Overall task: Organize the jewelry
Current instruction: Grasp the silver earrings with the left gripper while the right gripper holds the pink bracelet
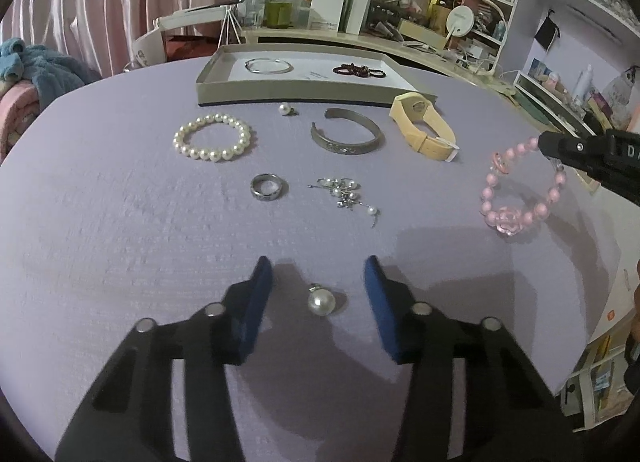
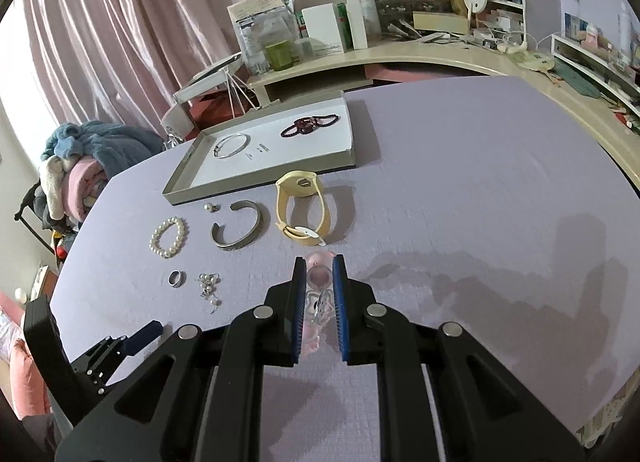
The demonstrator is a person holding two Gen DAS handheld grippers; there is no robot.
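Two pieces are already sitting in the tray (image 1: 280, 92) at the far edge of the table (image 1: 120, 222): a thin silver bangle (image 1: 268, 65) in its left half, a dark red beaded bracelet (image 1: 358, 70) in its right half

Everything else is waiting on the lilac table top, reading left to right in the left wrist view:
- white pearl bracelet (image 1: 212, 137) lying just in front of the tray's left end
- dark band ring (image 1: 269, 186) lying nearer the middle of the table
- small pearl stud (image 1: 285, 109) lying right against the tray's front wall
- pearl pendant (image 1: 321, 302) lying near the near edge
- tangle of small pearl earrings (image 1: 344, 192) lying mid-table
- open silver cuff (image 1: 346, 134) lying in front of the tray's middle
- yellow strap watch (image 1: 424, 128) lying off the tray's right corner

Left gripper (image 1: 318, 302) is hanging low over the near edge, fingers half spread, bracketing the pearl pendant with clear gap on both sides, pads not touching it

Right gripper (image 2: 320, 294) is holding the pink bead bracelet (image 1: 520, 190) pinched tight between narrow fingers; bracelet is dangling clear of the table off the right edge, its flower charm hanging lowest

Judging progress: roughly a fifth done, two in the tray, one in the air, seven left on the table, pendant looking like the next pick
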